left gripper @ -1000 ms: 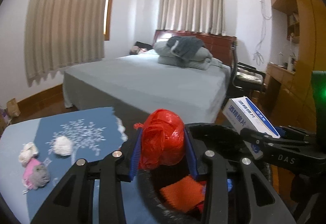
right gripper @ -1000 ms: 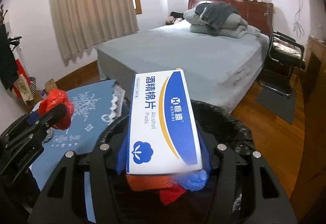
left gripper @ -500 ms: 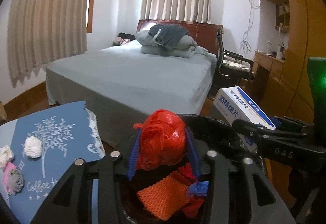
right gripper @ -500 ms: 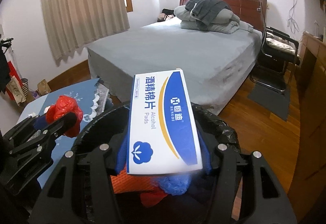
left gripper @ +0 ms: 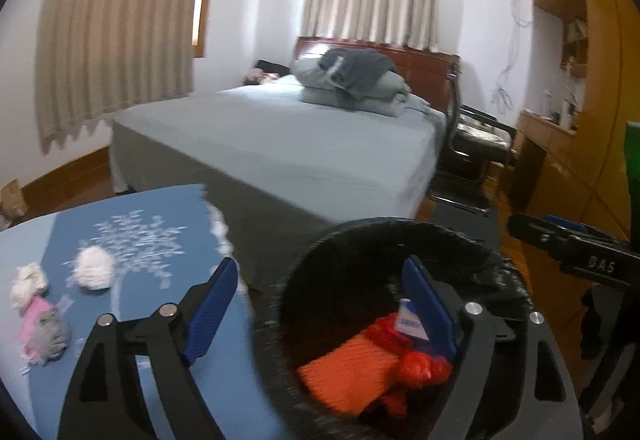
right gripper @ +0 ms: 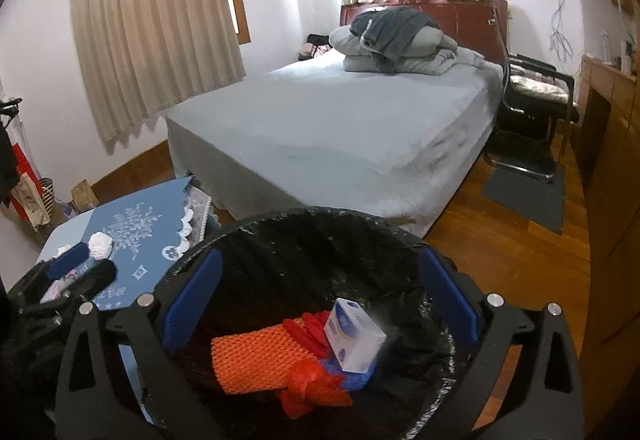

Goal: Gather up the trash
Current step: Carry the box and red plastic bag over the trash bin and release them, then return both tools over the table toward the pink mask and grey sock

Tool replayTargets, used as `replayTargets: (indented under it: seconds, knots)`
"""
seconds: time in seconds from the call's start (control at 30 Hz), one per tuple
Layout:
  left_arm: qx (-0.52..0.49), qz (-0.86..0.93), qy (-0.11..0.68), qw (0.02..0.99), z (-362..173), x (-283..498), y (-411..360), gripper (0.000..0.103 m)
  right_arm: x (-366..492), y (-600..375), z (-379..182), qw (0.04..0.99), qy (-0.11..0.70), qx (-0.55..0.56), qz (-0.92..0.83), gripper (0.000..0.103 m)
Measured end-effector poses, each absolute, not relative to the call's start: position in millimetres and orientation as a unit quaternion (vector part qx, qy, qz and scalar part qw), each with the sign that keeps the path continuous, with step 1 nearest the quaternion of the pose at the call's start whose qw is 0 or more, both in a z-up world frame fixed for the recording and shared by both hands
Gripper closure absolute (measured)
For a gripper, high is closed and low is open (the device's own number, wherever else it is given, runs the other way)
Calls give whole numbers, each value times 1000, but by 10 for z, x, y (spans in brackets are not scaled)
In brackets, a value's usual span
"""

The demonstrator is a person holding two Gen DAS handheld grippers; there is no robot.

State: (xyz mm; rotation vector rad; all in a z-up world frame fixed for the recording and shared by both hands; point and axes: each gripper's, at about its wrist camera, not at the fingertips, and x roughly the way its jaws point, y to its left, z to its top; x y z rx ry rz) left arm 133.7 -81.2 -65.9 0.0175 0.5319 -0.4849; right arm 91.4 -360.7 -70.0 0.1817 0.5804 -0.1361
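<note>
A bin with a black liner [right gripper: 320, 216] stands beside the table. In it lie a white-and-blue alcohol pads box [right gripper: 354, 336], a red plastic bag ball [right gripper: 312, 380] and an orange mesh [right gripper: 252, 356]. My right gripper [right gripper: 322, 256] hangs above the bin, its jaws opening with nothing between the pads. My left gripper [left gripper: 320, 272] straddles the bin rim [left gripper: 400, 228], also opening and empty; the red bag ball [left gripper: 420, 364] lies below it. A white paper wad [left gripper: 94, 272] and a pink-and-grey scrap [left gripper: 40, 328] remain on the blue tablecloth [left gripper: 132, 208].
A grey bed [right gripper: 340, 128] stands just behind the bin and table. A black chair [right gripper: 536, 108] and a wooden desk [right gripper: 608, 88] are at the right, over wooden floor [right gripper: 500, 252]. Bags lean against the left wall [right gripper: 32, 196].
Both grippers opened. The red bag ball dropped from the left one and the alcohol pads box from the right one; both now lie in the bin.
</note>
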Motion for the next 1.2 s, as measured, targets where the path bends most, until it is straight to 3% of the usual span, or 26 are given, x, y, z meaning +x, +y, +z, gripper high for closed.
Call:
replayTargets:
  seconds: [0.8,1.2]
  knots:
    - [-16,-10,271,962,-862,1243,1267,15,1438,-1864,-714,949,300,39,89,6]
    - [-17,46,291,955,-1155,1415,1802,15,1778,-1160,-956,938,321,19,128,6]
